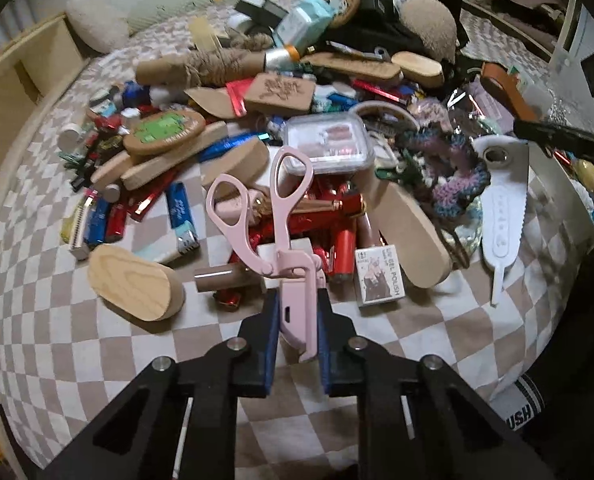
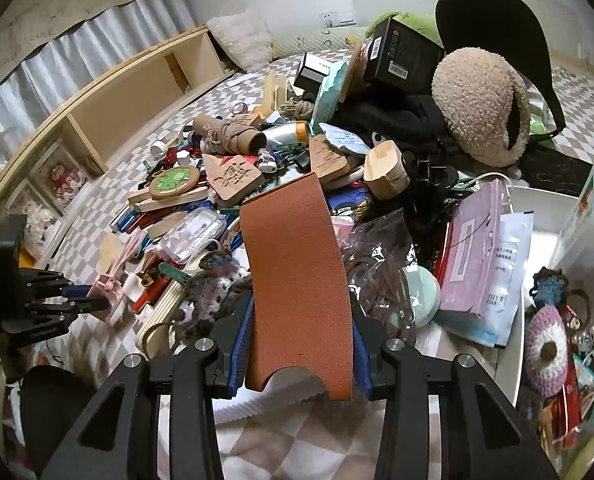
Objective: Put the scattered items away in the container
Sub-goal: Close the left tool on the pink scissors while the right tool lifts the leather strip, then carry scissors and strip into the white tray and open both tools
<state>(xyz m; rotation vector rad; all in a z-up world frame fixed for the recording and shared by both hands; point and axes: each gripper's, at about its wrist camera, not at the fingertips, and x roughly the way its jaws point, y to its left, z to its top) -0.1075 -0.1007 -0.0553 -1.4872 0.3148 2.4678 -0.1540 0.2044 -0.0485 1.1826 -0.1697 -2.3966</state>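
My left gripper (image 1: pixel 297 316) is shut on the blade end of pink scissors (image 1: pixel 285 216), whose handles point away over the pile. In the right wrist view the same left gripper (image 2: pixel 97 300) holds the scissors (image 2: pixel 109 286) at the far left. My right gripper (image 2: pixel 301 312) is shut on a brown leather strip (image 2: pixel 293 264) that sticks up between its blue pads. In the left wrist view this leather strip (image 1: pixel 505 88) shows at the right. A white container (image 2: pixel 537 240) stands at the right with bare floor showing inside.
A big heap of clutter covers the checkered bedspread (image 1: pixel 97 340): wooden blocks (image 1: pixel 137 288), red tubes (image 1: pixel 341 248), a clear lidded box (image 1: pixel 329 144), crochet pieces (image 1: pixel 449 168), a white serrated knife (image 1: pixel 501 216), a fleece hat (image 2: pixel 477 112). A wooden shelf (image 2: pixel 137 96) runs along the left.
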